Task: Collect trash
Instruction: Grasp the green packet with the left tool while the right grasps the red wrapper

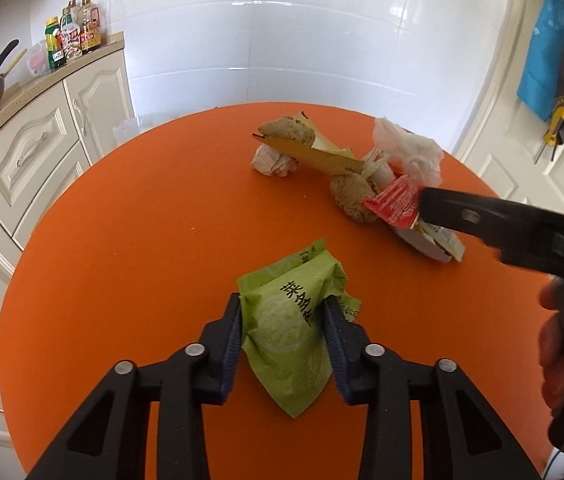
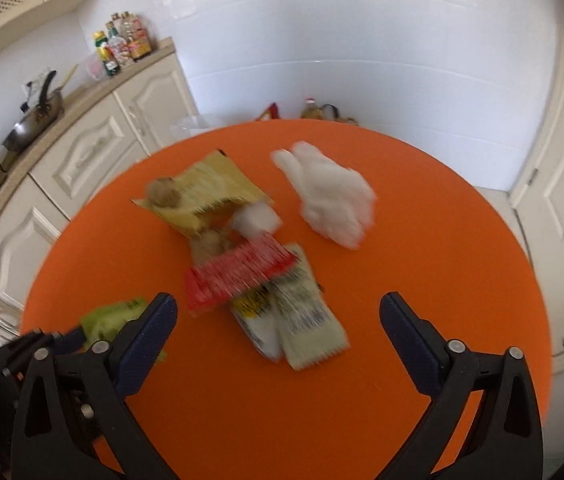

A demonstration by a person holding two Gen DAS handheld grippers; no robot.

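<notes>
Your left claw (image 1: 282, 320), low in the centre of the left wrist view, has its two blue pads pressed against the sides of a green snack packet (image 1: 294, 332), which lies on the round orange bench (image 1: 142, 260). Your right claw (image 2: 278, 312) stands wide, with nothing between its pads; it hangs above the bench with the heap of trash just beyond it.

In the right wrist view, nearest that claw lie a pale green sachet (image 2: 310, 328) and a white sachet (image 2: 254, 320) side by side, with a red sachet (image 2: 238, 276) lying partly over their far ends. Further up is a yellow wrapper (image 2: 210, 192) with a brown lump (image 2: 164, 192) on it, and a second brown lump (image 2: 210, 244) sits beside the red sachet. A crumpled white tissue (image 2: 334, 200) sits apart, right of centre. This view is blurred.

In the left wrist view a small white paper ball (image 1: 272, 162) lies beside the yellow wrapper. Cream cabinets (image 1: 42, 140) with sauce bottles (image 1: 72, 32) fill the upper left.
</notes>
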